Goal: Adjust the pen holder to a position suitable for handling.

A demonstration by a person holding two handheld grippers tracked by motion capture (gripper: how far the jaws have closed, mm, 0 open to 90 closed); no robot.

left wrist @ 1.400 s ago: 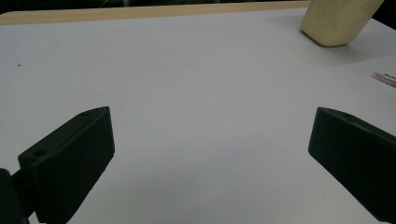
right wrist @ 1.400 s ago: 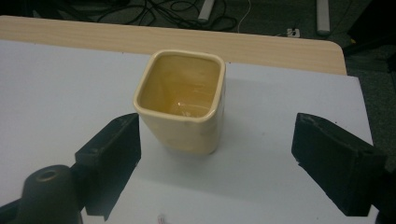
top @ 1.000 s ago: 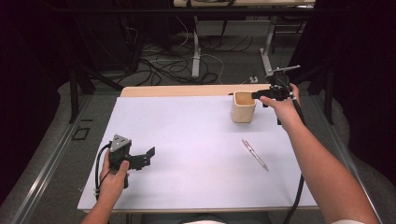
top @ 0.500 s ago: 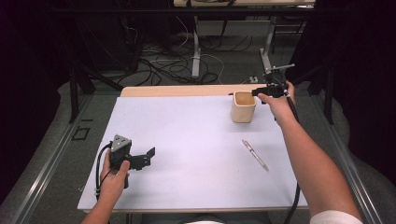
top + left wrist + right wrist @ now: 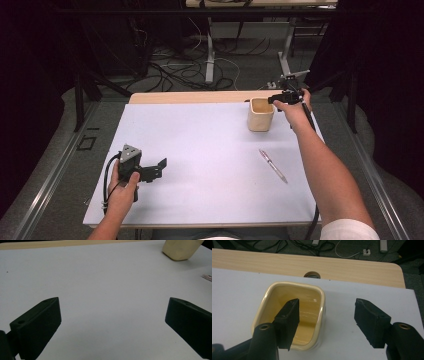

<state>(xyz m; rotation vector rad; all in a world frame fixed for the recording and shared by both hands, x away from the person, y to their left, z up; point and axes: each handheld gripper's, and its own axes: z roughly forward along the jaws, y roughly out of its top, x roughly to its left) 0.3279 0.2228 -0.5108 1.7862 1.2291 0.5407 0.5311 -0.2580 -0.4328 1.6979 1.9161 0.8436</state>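
Right gripper view has the right gripper (image 5: 327, 320) unclenched, its jaws just closing astride the near-right wall of the cream cup (image 5: 289, 315) at the white mat's (image 5: 200, 145) far right, upright, mouth up, vertical axis; best seat deeper before clamping; left gripper (image 5: 150, 170) idle, released.

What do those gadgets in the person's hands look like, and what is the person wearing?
Each hand grips a black tool: the left gripper carries a grey three-cornered plate, and both trail a black cable. The right gripper has blocky black jaws. A white short sleeve shows.
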